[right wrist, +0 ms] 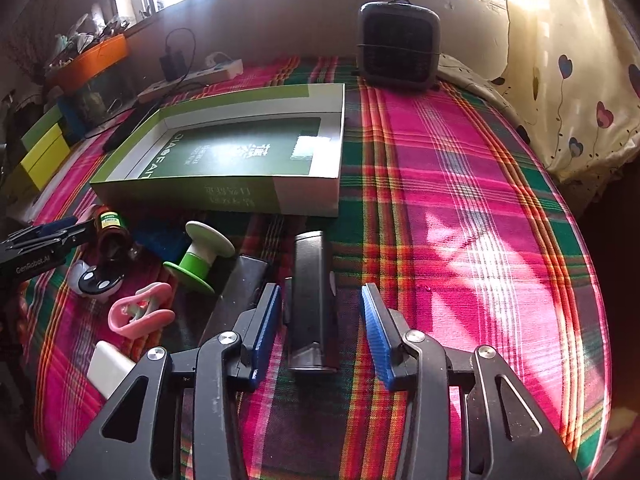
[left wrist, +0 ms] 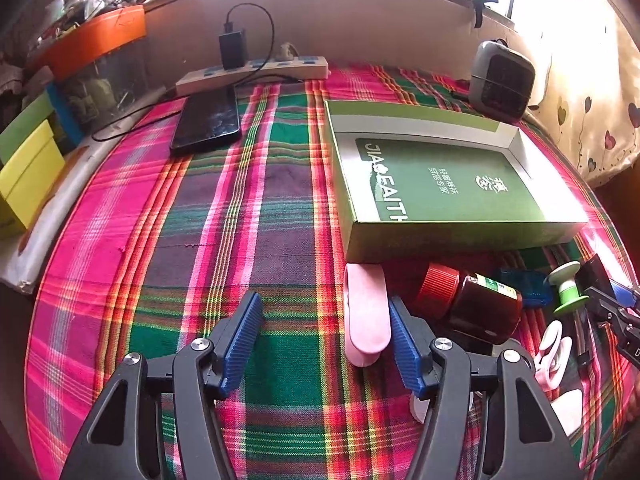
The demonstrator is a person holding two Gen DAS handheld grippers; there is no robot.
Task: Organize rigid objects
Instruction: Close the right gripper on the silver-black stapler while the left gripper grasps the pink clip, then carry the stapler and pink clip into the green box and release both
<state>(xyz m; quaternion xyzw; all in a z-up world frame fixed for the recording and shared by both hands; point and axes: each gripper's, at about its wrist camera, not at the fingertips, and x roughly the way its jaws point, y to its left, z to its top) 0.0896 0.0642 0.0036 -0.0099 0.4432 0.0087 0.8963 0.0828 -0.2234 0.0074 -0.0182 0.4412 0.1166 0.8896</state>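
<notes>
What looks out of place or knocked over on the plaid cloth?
The brown glass bottle with red cap lies on its side in front of the open green cardboard box, and the green-and-white plastic spool sits tilted beside it. Nothing appears spilled, and the box holds no loose items.

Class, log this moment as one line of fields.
left gripper: open, beside pink case | right gripper: open, straddling dark flat case | green box: empty

Left gripper (left wrist: 325, 334), lower centre, jaws apart over the plaid cloth (left wrist: 248, 216); pink case (left wrist: 366, 314) just inside its right pad. Green box (left wrist: 440, 184) upper right, open. Amber bottle (left wrist: 470, 306), red cap, lying right of the case.
</notes>
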